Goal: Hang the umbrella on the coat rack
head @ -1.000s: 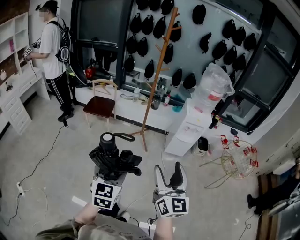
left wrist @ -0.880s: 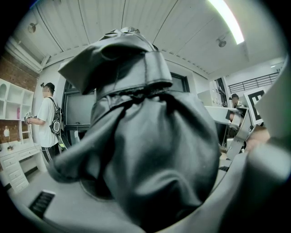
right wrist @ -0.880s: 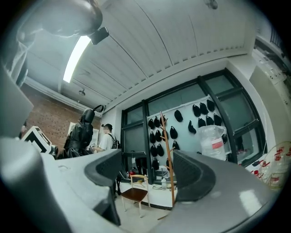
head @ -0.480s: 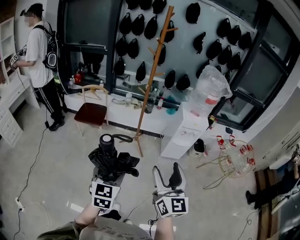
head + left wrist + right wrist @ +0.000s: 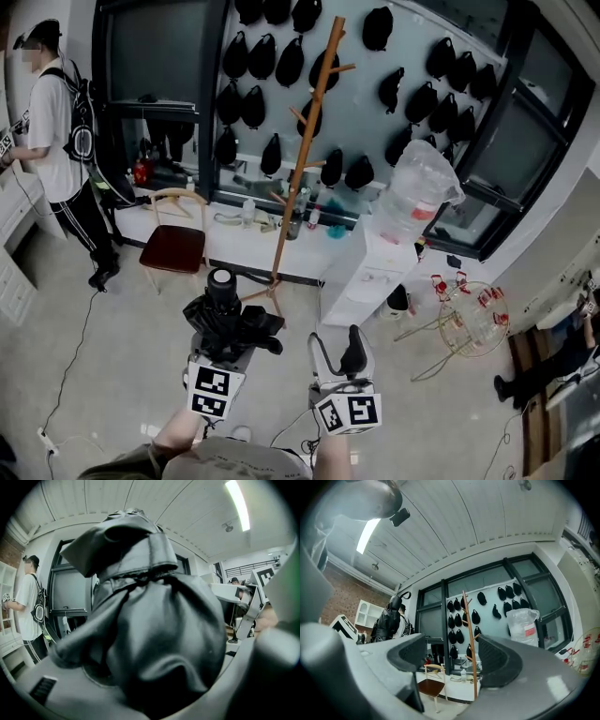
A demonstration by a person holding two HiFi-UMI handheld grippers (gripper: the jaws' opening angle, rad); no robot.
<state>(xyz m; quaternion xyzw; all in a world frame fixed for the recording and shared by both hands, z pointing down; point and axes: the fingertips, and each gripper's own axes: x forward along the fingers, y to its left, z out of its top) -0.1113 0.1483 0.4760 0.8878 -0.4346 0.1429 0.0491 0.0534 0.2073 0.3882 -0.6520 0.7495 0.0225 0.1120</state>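
Note:
A folded black umbrella stands upright in my left gripper, whose jaws are shut on its bundled fabric; its round handle cap points up. In the left gripper view the umbrella fills nearly the whole frame. The wooden coat rack rises ahead against the cap-covered wall, its pegs bare; it also shows between my right jaws as a thin pole. My right gripper is open and empty, held beside the left one. The umbrella appears at the left of the right gripper view.
A person in a white shirt stands at the far left by white shelves. A wooden chair sits left of the rack. A white cabinet with a plastic-wrapped bundle stands right of it, a wire basket beyond. Cables cross the floor.
Both grippers and the umbrella have advanced toward the coat rack; the rack, chair and cabinet now sit nearer and the person has slid toward the left edge. Jaw states are unchanged.

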